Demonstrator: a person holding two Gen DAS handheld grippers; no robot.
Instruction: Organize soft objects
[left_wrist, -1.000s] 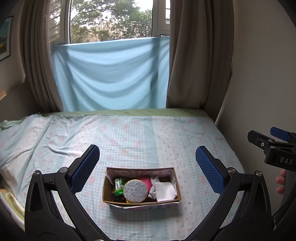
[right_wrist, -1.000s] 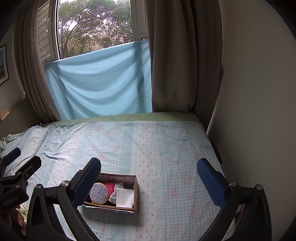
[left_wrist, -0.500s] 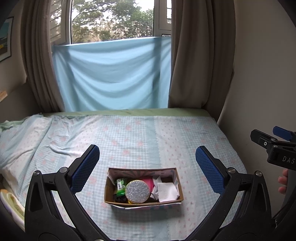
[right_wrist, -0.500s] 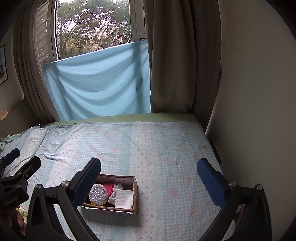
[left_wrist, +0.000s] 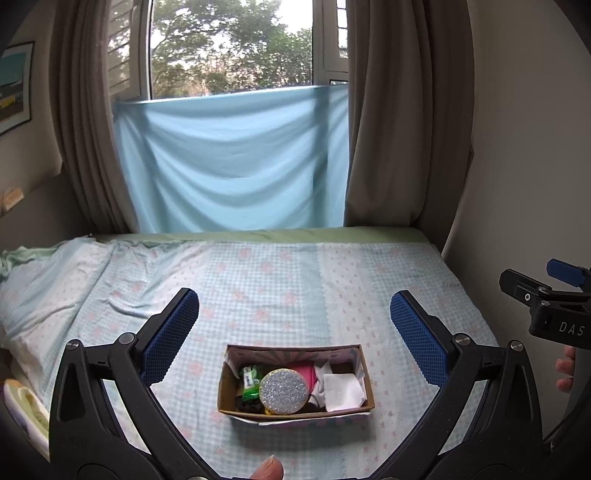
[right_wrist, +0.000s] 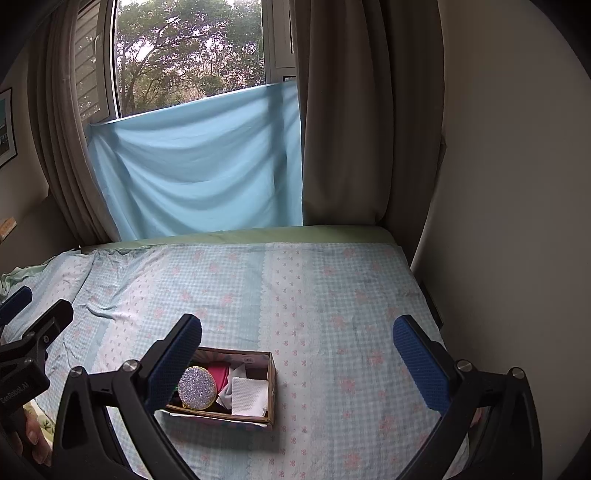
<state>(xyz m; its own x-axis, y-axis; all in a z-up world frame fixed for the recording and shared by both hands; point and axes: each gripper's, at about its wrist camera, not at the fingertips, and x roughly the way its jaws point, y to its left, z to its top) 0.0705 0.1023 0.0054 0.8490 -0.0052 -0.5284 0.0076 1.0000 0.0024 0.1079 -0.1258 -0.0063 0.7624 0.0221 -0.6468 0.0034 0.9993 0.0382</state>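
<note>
A small cardboard box (left_wrist: 364, 373) (right_wrist: 271, 384) sits on the bed. It holds a round silver glitter pad (left_wrist: 283, 390) (right_wrist: 197, 387), a white folded cloth (left_wrist: 342, 391) (right_wrist: 249, 400), a pink item (left_wrist: 304, 371) (right_wrist: 218, 371) and a green packet (left_wrist: 250, 380). My left gripper (left_wrist: 294, 325) is open and empty, above and in front of the box. My right gripper (right_wrist: 297, 347) is open and empty, to the right of the box; its left finger covers the box's left end. Each gripper shows at the edge of the other's view.
The bed (left_wrist: 277, 280) has a blue checked sheet with pink flowers. A wall (right_wrist: 517, 184) runs along its right side. A window with a hung light-blue cloth (left_wrist: 232, 162) and brown curtains (left_wrist: 399, 129) stands behind the bed. A pillow (left_wrist: 44, 295) lies at the left.
Both grippers have drifted slightly, so the box sits a little lower and more to the right in the left wrist view. Both grippers stay open and empty.
</note>
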